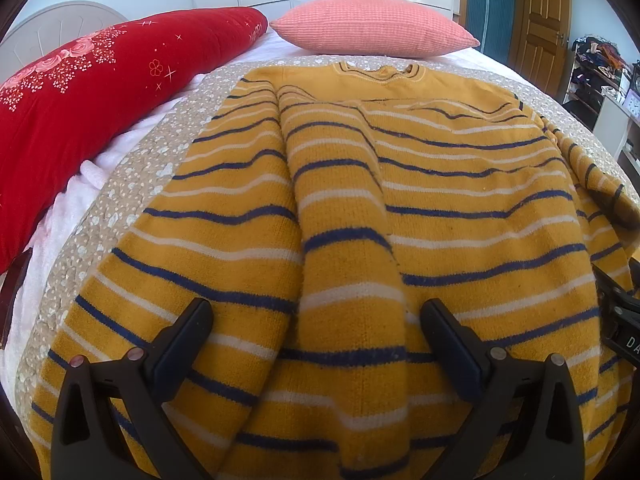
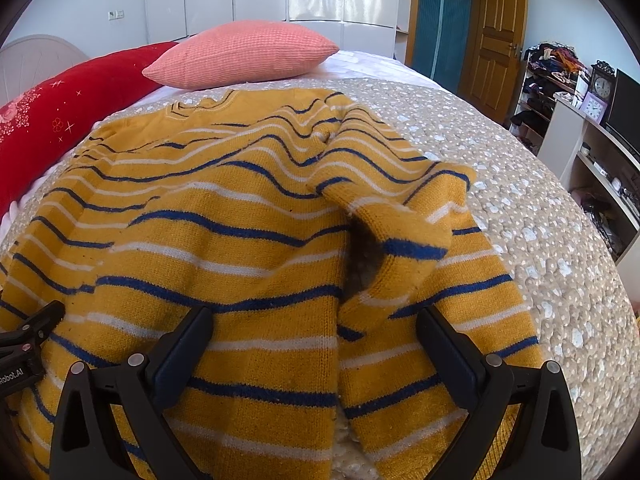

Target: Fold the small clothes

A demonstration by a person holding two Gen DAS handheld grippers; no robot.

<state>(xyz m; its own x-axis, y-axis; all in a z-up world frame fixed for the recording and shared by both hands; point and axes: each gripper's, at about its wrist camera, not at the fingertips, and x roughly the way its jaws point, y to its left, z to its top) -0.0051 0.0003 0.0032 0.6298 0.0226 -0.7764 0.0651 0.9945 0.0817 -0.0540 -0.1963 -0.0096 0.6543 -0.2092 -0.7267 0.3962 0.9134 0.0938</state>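
Note:
A mustard-yellow knit sweater [image 1: 420, 184] with navy and white stripes lies spread on the bed, collar at the far end. Its left sleeve is folded in over the body. It also shows in the right wrist view [image 2: 224, 240], where the right sleeve [image 2: 404, 236] lies rumpled over the body's right side. My left gripper [image 1: 316, 316] is open, low over the sweater's near hem, with nothing between its fingers. My right gripper [image 2: 314, 320] is open over the hem by the right sleeve. Each gripper shows at the edge of the other's view.
The bed has a beige spotted cover [image 2: 540, 216]. A red floral bolster [image 1: 80, 112] lies along the left and a pink cushion [image 1: 372, 24] at the far end. Shelves with a clock and clutter [image 2: 592, 120] stand beyond the bed's right edge.

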